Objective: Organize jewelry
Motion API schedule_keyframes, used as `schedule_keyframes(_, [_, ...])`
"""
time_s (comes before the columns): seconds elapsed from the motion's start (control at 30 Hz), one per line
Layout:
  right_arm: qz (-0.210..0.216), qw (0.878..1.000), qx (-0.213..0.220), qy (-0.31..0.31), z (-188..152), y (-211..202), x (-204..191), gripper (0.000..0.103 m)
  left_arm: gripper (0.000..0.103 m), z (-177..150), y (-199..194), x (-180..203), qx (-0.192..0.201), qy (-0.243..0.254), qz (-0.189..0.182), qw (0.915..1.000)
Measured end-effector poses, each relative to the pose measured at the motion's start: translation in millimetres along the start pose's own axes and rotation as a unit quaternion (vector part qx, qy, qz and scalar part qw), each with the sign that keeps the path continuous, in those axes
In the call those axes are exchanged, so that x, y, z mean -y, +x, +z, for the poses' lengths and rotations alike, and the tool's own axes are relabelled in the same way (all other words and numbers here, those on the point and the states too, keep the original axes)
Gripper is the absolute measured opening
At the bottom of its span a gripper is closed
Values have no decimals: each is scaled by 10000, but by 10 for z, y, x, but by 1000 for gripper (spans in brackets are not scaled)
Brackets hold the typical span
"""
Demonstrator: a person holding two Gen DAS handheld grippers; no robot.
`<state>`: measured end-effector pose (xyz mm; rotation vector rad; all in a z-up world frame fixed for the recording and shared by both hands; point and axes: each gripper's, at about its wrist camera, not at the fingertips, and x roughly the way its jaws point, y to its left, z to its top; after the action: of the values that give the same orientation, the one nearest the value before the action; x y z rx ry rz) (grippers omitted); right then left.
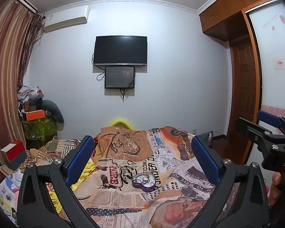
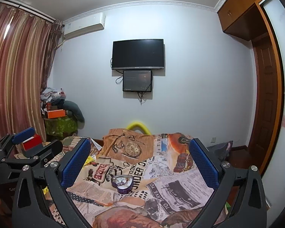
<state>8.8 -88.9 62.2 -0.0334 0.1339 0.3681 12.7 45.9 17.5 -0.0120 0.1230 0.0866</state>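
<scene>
A purple heart-shaped tin [image 1: 144, 181] lies open on the patterned bedspread [image 1: 180, 172], with tangled silver jewelry inside. My left gripper [image 1: 142, 159] hovers over the bed in front of the tin, jaws wide open and holding nothing. At the right edge of that view my right gripper [image 1: 256, 122] hangs in the air, a hand on its handle. In the right wrist view the tin [image 2: 122, 183] sits low between the blue pads of the right gripper [image 2: 140, 161], which is wide open and apart from it. The left gripper [image 2: 37, 141] shows at the left, also open.
The bedspread [image 2: 180, 186] is rumpled, with a folded brown section [image 1: 123, 144] behind the tin. A red and white box [image 1: 14, 150] sits at the bed's left side. Stacked boxes and clothes [image 1: 36, 114] fill the far left corner by the curtain. A wardrobe [image 1: 243, 76] stands on the right.
</scene>
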Motion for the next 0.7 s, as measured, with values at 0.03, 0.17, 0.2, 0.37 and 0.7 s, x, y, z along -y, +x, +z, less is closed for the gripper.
schedule_keyframes(0.03, [-1,10000,-11,-7,-2,-2,3,103,102,-1,4,4,-3,6,-3,10000])
schedule_keyframes(0.17, [-22,10000,-50,12,14,-14,13,103,102,-9,15,-2,-13,20,21,10000])
schedule_keyframes(0.2, [-20,10000,-55,21,12,-11,14,103,102,-11,22,-5,-27,10,14,10000])
schedule_keyframes(0.37, [-53,9999,-86,0,24,-9,25,103,102,-17,44,-18,-65,-4,26,10000])
schedule_keyframes(0.7, [-61,9999,-98,36,20,-13,37,103,103,-39,80,-21,-148,-41,-40,9999])
